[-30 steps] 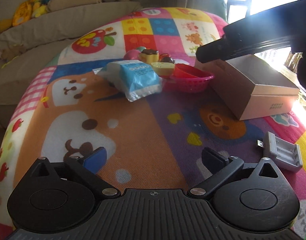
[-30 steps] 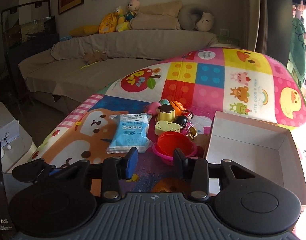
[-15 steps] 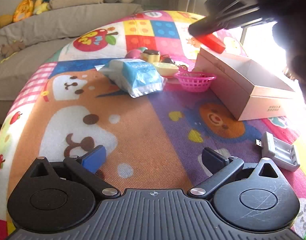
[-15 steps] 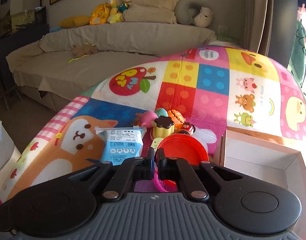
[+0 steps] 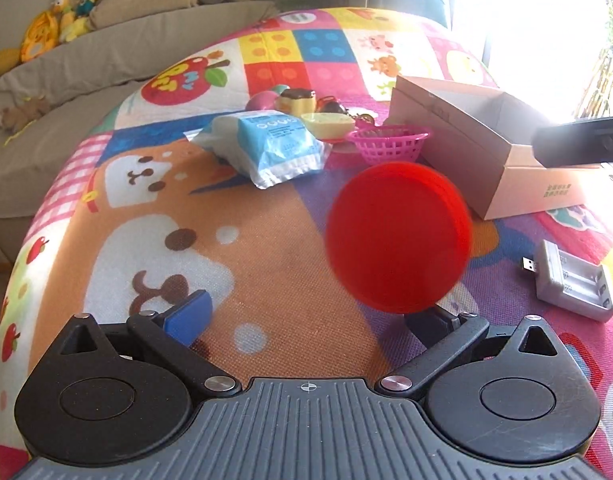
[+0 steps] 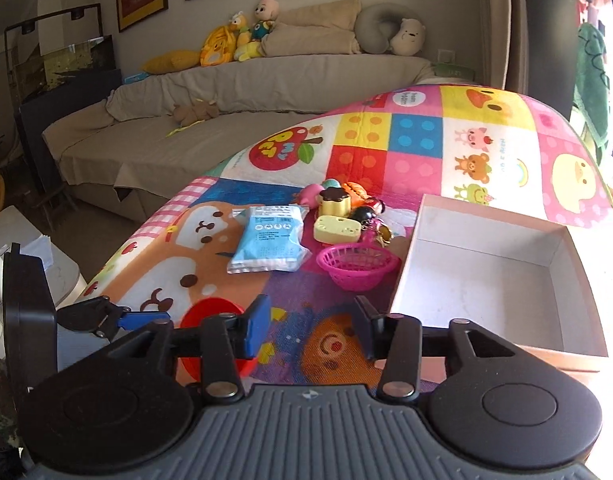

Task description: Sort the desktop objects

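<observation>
A red bowl, blurred and seen bottom-on, hangs above the play mat just in front of the left gripper, whose jaws stand wide apart with nothing between them. The bowl overlaps the tip of that gripper's right-hand finger; whether it touches cannot be told. The right gripper is also spread open and empty; from its camera the bowl shows low behind its left-hand finger, between the two tools.

Taking the open cardboard box as the landmark: the bowl is in front of its near left corner, outside it. A pink basket sits just left of the box, holding nothing that can be seen. Left of the basket lies a blue packet, and behind the two is a cluster of small toys, a yellow cheese-like wedge among them. A grey battery charger lies on the mat in front of the box, well apart from the pile. The box's white interior is bare.
</observation>
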`<move>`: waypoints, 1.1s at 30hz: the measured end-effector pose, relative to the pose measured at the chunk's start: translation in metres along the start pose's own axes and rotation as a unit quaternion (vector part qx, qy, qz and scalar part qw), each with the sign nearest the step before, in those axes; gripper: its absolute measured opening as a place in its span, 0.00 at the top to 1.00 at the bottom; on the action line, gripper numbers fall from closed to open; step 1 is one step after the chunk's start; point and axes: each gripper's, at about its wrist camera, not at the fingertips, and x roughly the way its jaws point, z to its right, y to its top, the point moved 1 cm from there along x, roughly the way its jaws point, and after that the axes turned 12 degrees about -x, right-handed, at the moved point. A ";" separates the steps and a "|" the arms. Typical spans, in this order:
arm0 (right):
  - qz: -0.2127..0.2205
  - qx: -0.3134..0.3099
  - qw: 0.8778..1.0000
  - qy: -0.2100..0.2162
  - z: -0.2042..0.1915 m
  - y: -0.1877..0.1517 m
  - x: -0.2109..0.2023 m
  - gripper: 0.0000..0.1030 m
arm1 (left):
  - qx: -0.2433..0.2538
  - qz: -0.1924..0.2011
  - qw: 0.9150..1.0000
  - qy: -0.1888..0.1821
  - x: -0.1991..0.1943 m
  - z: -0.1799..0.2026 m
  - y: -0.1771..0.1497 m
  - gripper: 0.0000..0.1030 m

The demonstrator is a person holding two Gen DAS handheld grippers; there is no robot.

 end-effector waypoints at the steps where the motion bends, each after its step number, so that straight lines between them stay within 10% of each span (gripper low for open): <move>1: -0.004 0.001 1.000 -0.008 0.001 -0.009 -0.004 0.29 | 0.000 0.000 1.000 0.000 0.000 0.000 0.000 0.00; 10: -0.079 -0.038 0.995 -0.053 -0.004 -0.093 -0.017 0.17 | 0.001 0.001 1.000 -0.002 0.001 0.001 0.001 0.00; 17: -0.097 -0.079 0.961 -0.248 0.025 -0.115 -0.016 0.14 | -0.007 0.002 0.999 -0.050 -0.007 0.003 0.005 0.00; 28: -0.025 0.045 0.995 -0.084 0.023 -0.095 -0.021 0.00 | 0.055 0.015 0.998 -0.036 0.027 0.049 0.029 0.01; 33: -0.050 0.033 0.996 -0.067 0.019 -0.091 0.003 0.00 | 0.054 -0.002 0.998 -0.032 0.034 0.048 0.028 0.21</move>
